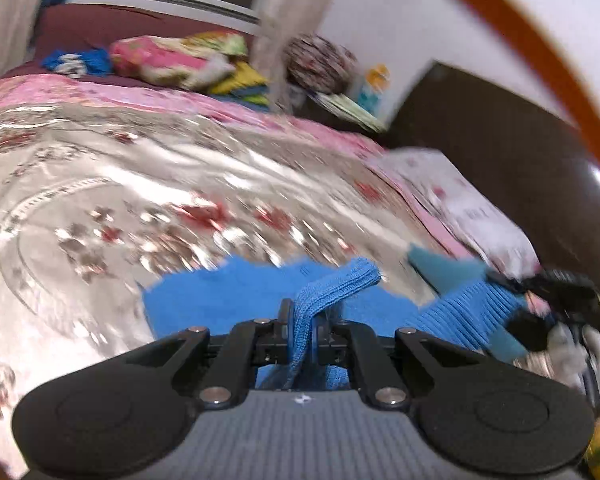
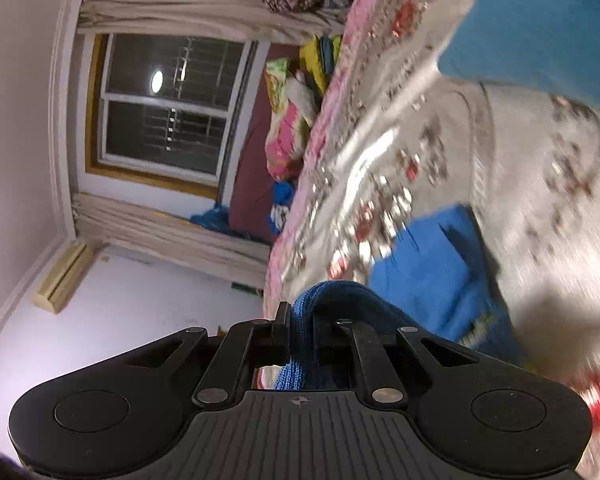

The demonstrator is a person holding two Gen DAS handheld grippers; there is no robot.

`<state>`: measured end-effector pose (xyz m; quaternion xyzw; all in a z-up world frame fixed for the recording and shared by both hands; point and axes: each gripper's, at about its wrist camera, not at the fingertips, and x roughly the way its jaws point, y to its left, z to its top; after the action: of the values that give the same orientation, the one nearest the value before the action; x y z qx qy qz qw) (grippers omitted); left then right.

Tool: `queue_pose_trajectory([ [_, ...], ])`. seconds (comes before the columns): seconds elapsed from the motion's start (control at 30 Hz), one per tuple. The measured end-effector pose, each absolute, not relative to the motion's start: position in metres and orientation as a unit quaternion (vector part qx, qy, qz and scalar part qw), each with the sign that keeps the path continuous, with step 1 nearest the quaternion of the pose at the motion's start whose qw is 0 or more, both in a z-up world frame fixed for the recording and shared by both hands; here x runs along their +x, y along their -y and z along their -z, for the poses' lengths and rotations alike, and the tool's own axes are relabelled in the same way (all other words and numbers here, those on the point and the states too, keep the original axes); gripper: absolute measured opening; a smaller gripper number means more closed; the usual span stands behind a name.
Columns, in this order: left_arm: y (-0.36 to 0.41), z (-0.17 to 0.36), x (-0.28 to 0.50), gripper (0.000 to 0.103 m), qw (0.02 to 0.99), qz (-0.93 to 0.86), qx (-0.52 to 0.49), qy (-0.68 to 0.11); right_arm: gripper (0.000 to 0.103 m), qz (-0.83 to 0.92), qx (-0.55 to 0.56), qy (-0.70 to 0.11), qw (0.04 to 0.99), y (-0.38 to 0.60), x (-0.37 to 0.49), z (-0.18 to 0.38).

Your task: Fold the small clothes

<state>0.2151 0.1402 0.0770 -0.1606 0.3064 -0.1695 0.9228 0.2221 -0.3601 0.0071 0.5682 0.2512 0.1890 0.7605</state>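
Note:
A small blue knitted garment (image 1: 240, 300) lies on the shiny floral bedspread (image 1: 140, 184). My left gripper (image 1: 302, 332) is shut on a ribbed edge of the blue garment, which bunches up between the jaws. In the left wrist view the right gripper (image 1: 500, 312) shows at the right, gripping another ribbed part of the same garment. In the right wrist view my right gripper (image 2: 300, 332) is shut on a blue knitted fold, and the garment's body (image 2: 428, 272) hangs just beyond over the bedspread (image 2: 520, 152). The view is blurred and rolled sideways.
A pile of coloured clothes and pillows (image 1: 172, 58) lies at the far side of the bed. A dark wooden headboard (image 1: 500, 152) stands at the right. A window with curtains (image 2: 164, 100) shows in the right wrist view. Another blue cloth (image 2: 540, 20) lies at the top right.

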Motion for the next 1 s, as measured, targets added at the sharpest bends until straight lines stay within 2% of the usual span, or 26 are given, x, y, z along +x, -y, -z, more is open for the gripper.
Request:
queue_pose_trajectory([
  [0.23, -0.164, -0.027, 0.271, 0.014, 0.915, 0.093, -0.199, -0.338, 0.011, -0.136, 0.575, -0.273, 0.759, 0.353, 0.283, 0.013],
  [0.3, -0.166, -0.013, 0.275, 0.014, 0.909, 0.084, -0.204, -0.355, 0.011, -0.123, 0.572, -0.285, 0.759, 0.35, 0.296, 0.023],
  [0.33, -0.166, -0.009, 0.276, 0.014, 0.907, 0.081, -0.204, -0.36, 0.014, -0.116, 0.57, -0.292, 0.759, 0.348, 0.302, 0.028],
  [0.5, -0.166, 0.001, 0.274, 0.014, 0.905, 0.067, -0.195, -0.371, 0.015, -0.102, 0.569, -0.308, 0.755, 0.343, 0.314, 0.044],
  [0.57, -0.167, 0.002, 0.274, 0.014, 0.906, 0.058, -0.193, -0.373, 0.017, -0.111, 0.575, -0.313, 0.748, 0.344, 0.316, 0.047],
  [0.63, -0.168, 0.002, 0.273, 0.014, 0.905, 0.052, -0.197, -0.372, 0.026, -0.109, 0.572, -0.309, 0.752, 0.345, 0.313, 0.046],
  [0.87, -0.172, -0.002, 0.257, 0.014, 0.91, 0.023, -0.194, -0.366, 0.028, -0.102, 0.483, -0.316, 0.81, 0.34, 0.304, 0.022],
  [1.0, -0.171, -0.011, 0.245, 0.014, 0.917, 0.008, -0.182, -0.355, 0.028, -0.093, 0.389, -0.34, 0.851, 0.319, 0.294, 0.012],
])
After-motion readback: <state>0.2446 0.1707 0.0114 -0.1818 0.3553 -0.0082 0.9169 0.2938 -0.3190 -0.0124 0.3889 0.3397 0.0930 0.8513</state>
